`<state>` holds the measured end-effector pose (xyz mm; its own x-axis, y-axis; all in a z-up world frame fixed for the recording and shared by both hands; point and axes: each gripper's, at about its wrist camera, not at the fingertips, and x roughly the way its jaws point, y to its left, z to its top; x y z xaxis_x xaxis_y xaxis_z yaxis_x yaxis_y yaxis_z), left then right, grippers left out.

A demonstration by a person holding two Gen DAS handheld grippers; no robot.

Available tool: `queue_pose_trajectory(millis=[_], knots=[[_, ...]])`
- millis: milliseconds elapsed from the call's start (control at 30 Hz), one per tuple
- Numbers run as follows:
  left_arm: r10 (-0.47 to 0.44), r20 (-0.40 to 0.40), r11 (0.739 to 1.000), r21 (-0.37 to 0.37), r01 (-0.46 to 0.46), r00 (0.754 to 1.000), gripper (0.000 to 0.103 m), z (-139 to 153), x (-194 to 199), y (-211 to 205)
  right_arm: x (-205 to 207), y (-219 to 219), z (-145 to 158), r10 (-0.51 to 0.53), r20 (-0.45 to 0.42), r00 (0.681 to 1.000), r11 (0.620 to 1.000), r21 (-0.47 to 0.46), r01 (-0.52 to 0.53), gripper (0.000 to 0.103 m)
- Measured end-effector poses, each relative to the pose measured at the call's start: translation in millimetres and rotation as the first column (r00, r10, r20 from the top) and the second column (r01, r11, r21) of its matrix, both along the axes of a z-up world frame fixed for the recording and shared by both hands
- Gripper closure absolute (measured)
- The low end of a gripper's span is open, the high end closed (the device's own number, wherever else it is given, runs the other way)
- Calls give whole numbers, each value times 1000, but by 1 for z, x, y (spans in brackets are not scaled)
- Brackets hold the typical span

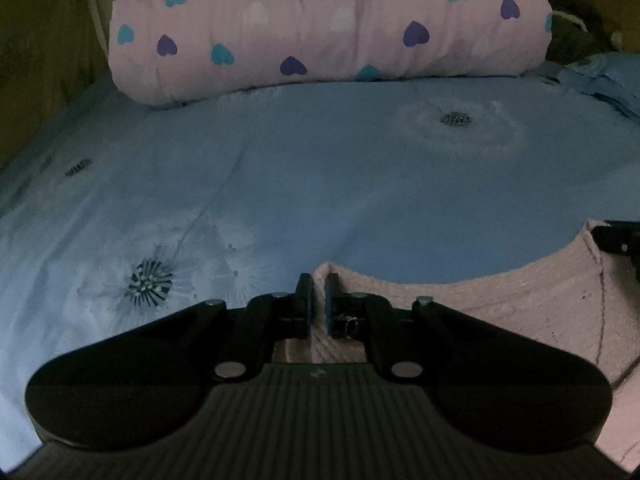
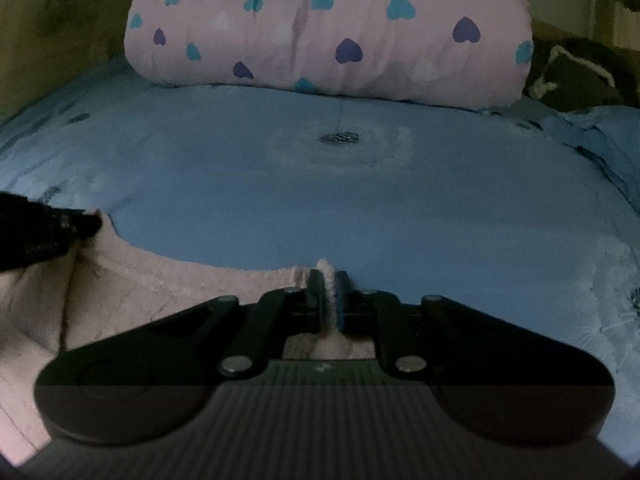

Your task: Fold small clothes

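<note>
A: Where is the garment? I make out a pale pink fuzzy garment (image 1: 500, 300) lying on the blue bedspread (image 1: 320, 184), near edge of the bed, well short of the heart-print pillow (image 1: 320, 28).

B: Yes; and both grippers have it at its far edge; the left gripper (image 1: 319, 292) has its fingers pressed together on the left corner, the right gripper (image 2: 330, 288) pinches a ridge of pink pile at the other corner; the edge sags in a curve between them.

A: So what might go wrong?

B: Each bite looks shallow, right at the rim; I judge that a quick lift could pull the fluffy fabric out of one pair of fingers, and the fold would then drop crooked.

A: And the bedspread?

B: The fingers sit low on it; I cannot tell whether any blue cloth is caught too; if so, it would rise with the garment and drag.
</note>
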<state>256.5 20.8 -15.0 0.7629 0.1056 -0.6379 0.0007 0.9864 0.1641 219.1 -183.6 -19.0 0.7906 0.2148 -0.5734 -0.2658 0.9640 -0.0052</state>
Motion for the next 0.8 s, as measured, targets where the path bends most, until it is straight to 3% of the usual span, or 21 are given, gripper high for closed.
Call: queue_pose_trajectory(millis=[67, 133, 200, 400, 600, 800], knots=[[-15, -10, 1000, -3, 14, 1000, 95, 3, -1, -1, -1, -5, 6, -12, -5, 1000, 999, 29, 12, 82], [-32, -25, 999, -28, 31, 999, 94, 9, -3, 3, -8, -16, 17, -20, 5, 1000, 996, 90, 20, 60], [-44, -26, 998, -51, 42, 999, 94, 20, -10, 5, -18, -28, 29, -13, 26, 1000, 989, 150, 9, 51], [-89, -19, 992, -90, 87, 996, 94, 54, -46, 7, -63, -85, 54, -89, 35, 995, 969, 234, 79, 50], [-126, -44, 984, -134, 119, 991, 94, 68, -90, 2, -94, -130, 41, -237, -46, 971, 929, 281, 240, 48], [-157, -90, 976, -163, 141, 984, 94, 57, -121, -6, -98, -149, 16, -185, -136, 973, 856, 463, 227, 48]])
